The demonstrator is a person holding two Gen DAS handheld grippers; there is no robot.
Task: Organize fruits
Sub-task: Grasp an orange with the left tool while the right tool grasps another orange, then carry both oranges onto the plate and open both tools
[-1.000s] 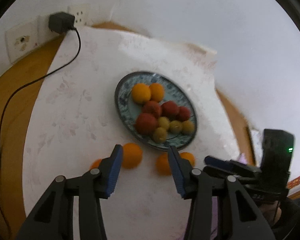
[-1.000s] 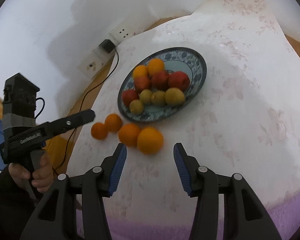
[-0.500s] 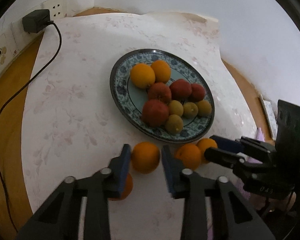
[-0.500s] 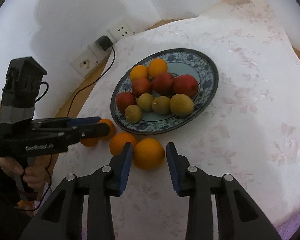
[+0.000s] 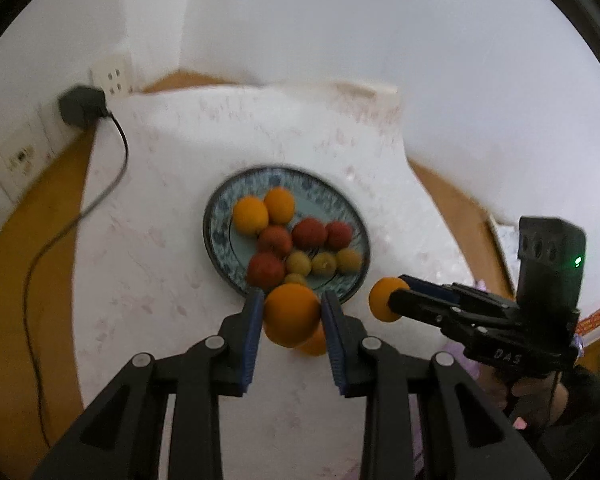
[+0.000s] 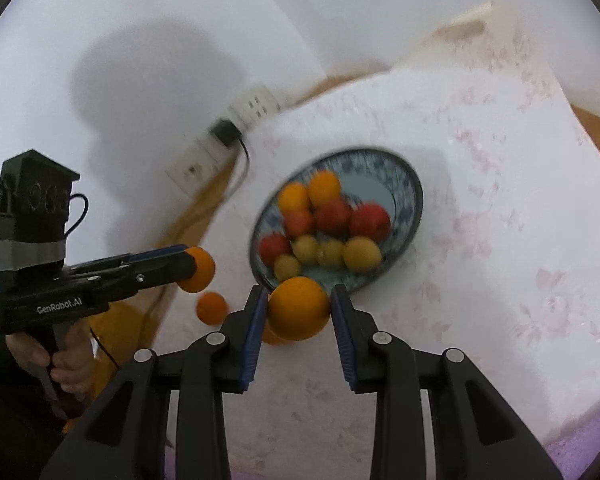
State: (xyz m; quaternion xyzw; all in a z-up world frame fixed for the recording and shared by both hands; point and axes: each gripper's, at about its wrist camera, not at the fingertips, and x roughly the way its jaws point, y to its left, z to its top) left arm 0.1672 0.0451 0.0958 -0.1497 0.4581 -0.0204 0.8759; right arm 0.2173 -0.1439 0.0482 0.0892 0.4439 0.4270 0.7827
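Observation:
A blue-patterned plate (image 5: 352,216) (image 6: 408,184) on the white tablecloth holds two oranges, several red fruits and several yellow-green fruits. My left gripper (image 5: 292,316) is shut on an orange (image 5: 290,314) and holds it above the cloth, just in front of the plate. It also shows in the right wrist view (image 6: 198,268). My right gripper (image 6: 299,308) is shut on another orange (image 6: 299,308), also lifted near the plate's front rim; it also shows in the left wrist view (image 5: 384,300). Two more oranges (image 6: 211,308) (image 5: 316,342) lie on the cloth.
A black charger (image 5: 82,110) is plugged into a wall socket at the back left, its cable (image 5: 60,232) trailing over the wooden table edge. The white wall stands close behind the table. The tablecloth (image 6: 520,240) extends to the right of the plate.
Both grippers closed on an orange each and lifted them off the cloth. Both cameras pulled back and up, so the plate looks farther away.

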